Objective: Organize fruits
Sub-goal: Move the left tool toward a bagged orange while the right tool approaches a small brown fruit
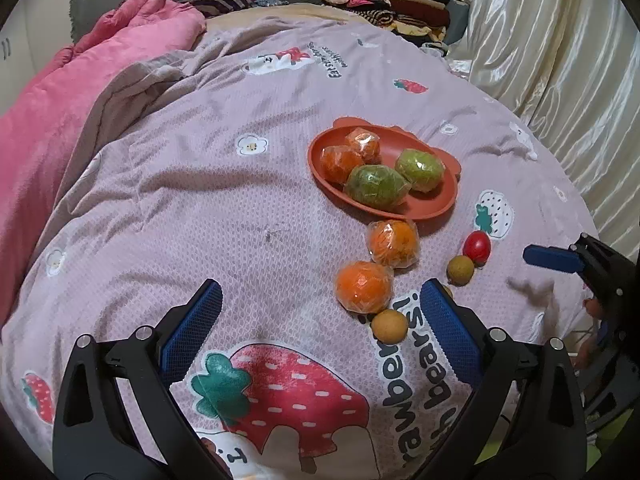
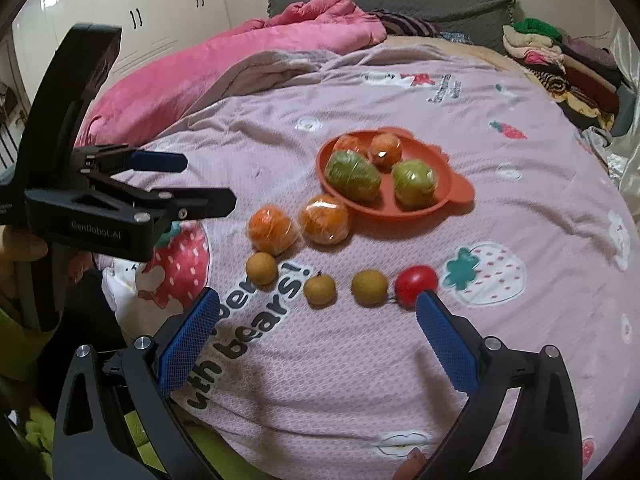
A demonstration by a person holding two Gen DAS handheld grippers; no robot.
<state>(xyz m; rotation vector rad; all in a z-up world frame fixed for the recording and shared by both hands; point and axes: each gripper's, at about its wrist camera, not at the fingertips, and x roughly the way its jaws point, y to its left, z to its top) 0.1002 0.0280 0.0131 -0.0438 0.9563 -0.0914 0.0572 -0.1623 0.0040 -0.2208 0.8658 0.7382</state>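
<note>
Hovered above the bedspread [image 2: 360, 380] with both grippers empty: left gripper [image 1: 320, 300] spread wide, right gripper [image 2: 316, 312] likewise apart. Held four wrapped fruits on the orange plate [image 2: 460, 196]; left two wrapped oranges [image 2: 324, 220], three brown fruits [image 2: 370, 287] and a red tomato [image 2: 416, 280] just beside it.

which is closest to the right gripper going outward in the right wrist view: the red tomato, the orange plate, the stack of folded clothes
1. Red tomato, just past the tip of the right gripper's right-hand finger.
2. Orange plate, farther up the bedspread, holding four wrapped fruits.
3. Stack of folded clothes, far back at the right, by the head of the bed.
</note>
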